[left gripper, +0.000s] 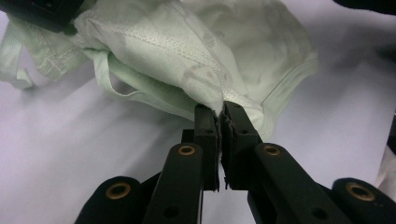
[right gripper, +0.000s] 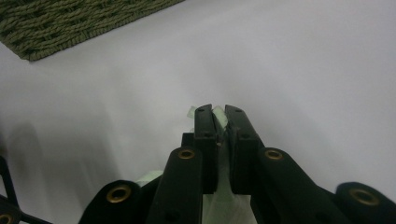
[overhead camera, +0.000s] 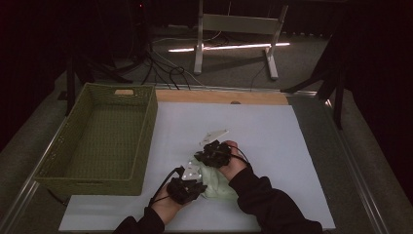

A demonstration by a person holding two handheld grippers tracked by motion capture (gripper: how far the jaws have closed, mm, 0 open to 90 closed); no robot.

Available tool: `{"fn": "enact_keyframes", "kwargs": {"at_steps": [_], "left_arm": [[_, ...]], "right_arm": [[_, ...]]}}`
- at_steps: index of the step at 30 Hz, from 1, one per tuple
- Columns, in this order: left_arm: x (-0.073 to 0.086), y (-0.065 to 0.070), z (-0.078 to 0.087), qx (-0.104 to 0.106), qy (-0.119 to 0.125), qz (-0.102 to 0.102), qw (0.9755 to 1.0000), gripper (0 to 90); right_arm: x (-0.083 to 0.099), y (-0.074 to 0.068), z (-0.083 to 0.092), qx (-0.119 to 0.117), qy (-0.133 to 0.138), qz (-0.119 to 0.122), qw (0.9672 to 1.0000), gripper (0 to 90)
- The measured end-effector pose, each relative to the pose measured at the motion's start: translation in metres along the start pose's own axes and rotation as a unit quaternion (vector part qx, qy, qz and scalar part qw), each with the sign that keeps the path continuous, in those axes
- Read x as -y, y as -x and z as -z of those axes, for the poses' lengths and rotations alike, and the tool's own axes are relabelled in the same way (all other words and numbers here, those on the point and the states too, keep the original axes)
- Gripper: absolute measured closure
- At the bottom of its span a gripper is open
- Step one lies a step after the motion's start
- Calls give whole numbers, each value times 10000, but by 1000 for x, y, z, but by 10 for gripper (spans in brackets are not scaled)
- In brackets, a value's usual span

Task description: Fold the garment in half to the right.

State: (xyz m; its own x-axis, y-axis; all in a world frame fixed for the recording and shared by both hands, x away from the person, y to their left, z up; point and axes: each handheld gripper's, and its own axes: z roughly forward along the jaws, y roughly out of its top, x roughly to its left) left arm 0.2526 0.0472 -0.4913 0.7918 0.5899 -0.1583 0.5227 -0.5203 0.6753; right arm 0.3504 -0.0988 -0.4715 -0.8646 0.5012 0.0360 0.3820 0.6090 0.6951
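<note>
Two sets of tongs are seen over a white sheet-covered counter (overhead camera: 272,146). At the sheet's left edge an olive-green woven rectangular basket (overhead camera: 100,139) is set. A crumpled pale-green cotton garment (overhead camera: 214,181) is lying near the counter's front, between both hands. Left tongs (left gripper: 220,116) are clamped tight on a fold of the garment's stitched edge, jaws nearly touching. Right tongs (right gripper: 218,116) are likewise pinched shut on a thin strip of the garment, held just above the sheet.
</note>
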Motion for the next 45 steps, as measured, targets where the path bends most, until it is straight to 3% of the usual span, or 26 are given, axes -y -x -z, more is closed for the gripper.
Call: {"fn": "enact_keyframes", "kwargs": {"at_steps": [17, 30, 45], "left_arm": [[-32, 19, -9, 110, 13, -318, 9994, 871], [-45, 30, -27, 240, -143, -422, 9987, 870], [-55, 40, -49, 321, -333, -541, 9975, 866]], "right_arm": [[20, 12, 30, 217, 306, -233, 9990, 847], [45, 25, 52, 369, 522, -496, 9967, 847], [76, 37, 64, 536, 561, -828, 9935, 843]]}}
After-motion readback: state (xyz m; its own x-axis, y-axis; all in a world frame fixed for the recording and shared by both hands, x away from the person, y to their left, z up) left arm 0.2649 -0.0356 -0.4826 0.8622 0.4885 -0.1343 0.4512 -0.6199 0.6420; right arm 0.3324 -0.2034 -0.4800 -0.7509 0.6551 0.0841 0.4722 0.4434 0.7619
